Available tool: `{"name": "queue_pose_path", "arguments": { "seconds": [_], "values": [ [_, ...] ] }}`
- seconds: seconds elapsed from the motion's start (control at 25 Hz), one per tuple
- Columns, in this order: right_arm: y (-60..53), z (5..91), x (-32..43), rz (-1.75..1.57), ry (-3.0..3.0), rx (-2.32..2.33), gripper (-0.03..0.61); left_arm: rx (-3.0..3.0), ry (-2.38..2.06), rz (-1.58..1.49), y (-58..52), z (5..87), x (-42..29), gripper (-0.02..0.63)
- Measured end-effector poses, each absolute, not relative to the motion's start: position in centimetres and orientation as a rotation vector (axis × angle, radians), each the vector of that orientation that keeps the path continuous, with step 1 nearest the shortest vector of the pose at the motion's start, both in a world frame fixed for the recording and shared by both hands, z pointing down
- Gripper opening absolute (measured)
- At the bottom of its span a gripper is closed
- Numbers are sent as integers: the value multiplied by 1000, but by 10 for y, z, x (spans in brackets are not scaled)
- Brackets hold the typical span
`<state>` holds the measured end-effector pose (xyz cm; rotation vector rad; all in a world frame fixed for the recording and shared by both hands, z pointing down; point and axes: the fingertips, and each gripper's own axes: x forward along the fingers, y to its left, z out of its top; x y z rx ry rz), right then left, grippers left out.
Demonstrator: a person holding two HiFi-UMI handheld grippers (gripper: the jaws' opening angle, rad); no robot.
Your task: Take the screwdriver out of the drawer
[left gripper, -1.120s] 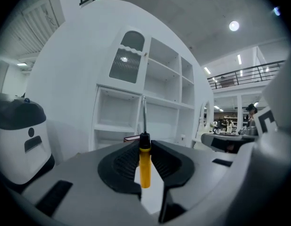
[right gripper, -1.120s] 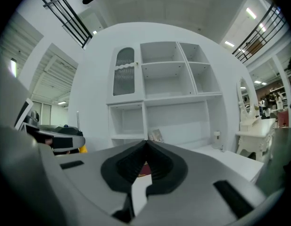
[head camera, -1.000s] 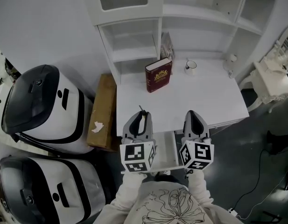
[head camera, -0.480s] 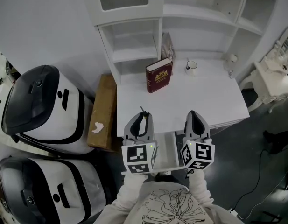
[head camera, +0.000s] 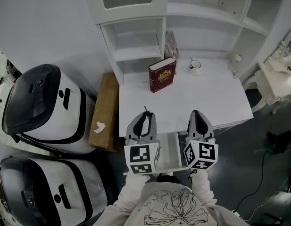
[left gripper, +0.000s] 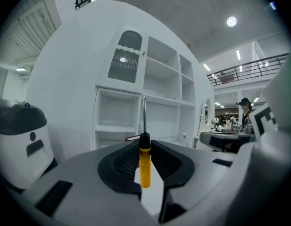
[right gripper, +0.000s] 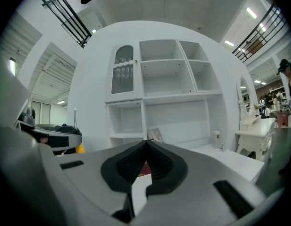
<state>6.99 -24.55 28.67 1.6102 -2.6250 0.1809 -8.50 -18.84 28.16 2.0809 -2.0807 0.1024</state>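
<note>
Your left tongs clamp the screwdriver upright; your right tongs sit closed, empty. Both hold level at the counter edge, unmoved from before.

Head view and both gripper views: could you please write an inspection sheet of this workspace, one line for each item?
Surface: white desk under the shelves.
Job's things: screwdriver with a yellow handle, upright in the left claw; drawer pulled open.
Clutter: red book standing, mug, small white container.
Grippers: left claw shut on the screwdriver; right claw shut, empty.
Cables: one thin cable on the floor, right.
Surroundings: white shelf unit; black-and-white machines and brown board at left.
</note>
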Motion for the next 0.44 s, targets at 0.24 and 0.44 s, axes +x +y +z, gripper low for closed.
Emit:
{"name": "queue_pose_path", "arguments": {
  "seconds": [0.24, 0.44],
  "values": [
    [-247, 288, 68, 183, -2621, 1606, 3, 2085, -2065, 111, -191, 284, -84, 72],
    [-248, 290, 67, 182, -2617, 1609, 3, 2093, -2060, 110, -191, 284, -83, 72]
  ]
}}
